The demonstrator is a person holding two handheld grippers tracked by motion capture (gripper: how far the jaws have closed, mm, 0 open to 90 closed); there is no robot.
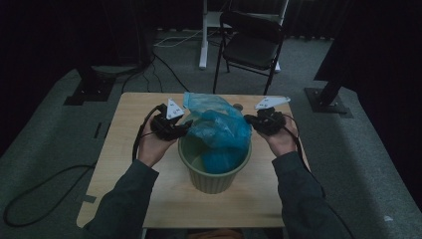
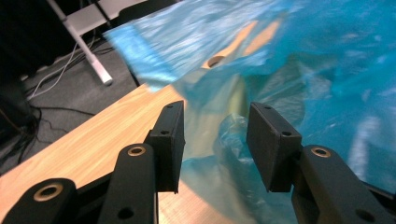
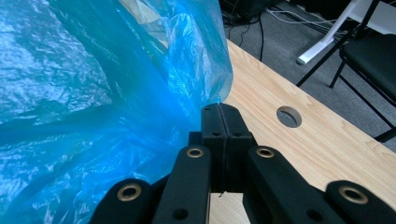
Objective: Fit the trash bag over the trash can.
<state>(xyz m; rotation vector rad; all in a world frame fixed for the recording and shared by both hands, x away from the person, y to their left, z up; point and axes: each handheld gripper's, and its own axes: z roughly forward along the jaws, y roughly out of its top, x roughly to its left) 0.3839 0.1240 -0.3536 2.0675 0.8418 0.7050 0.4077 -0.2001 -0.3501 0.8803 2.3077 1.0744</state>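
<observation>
A thin blue plastic bag [image 1: 219, 130] hangs partly inside a green bucket [image 1: 215, 175] at the middle of the wooden table [image 1: 129, 144]. My left gripper [image 1: 185, 128] is at the bag's left side, open, with bag film [image 2: 219, 140] lying between its jaws and not pinched. My right gripper [image 1: 247, 119] holds the bag's right edge, jaws pressed together on the film [image 3: 205, 70]. In the right gripper view the closed gripper [image 3: 219, 108] meets the bag's rim. The left gripper [image 2: 215, 126] shows a wide gap between its pads.
A black folding chair [image 1: 251, 42] and a white stand leg [image 1: 203, 35] are behind the table. Cables [image 1: 164, 69] run over the grey floor. A round hole [image 3: 288, 116] is in the tabletop near the far edge.
</observation>
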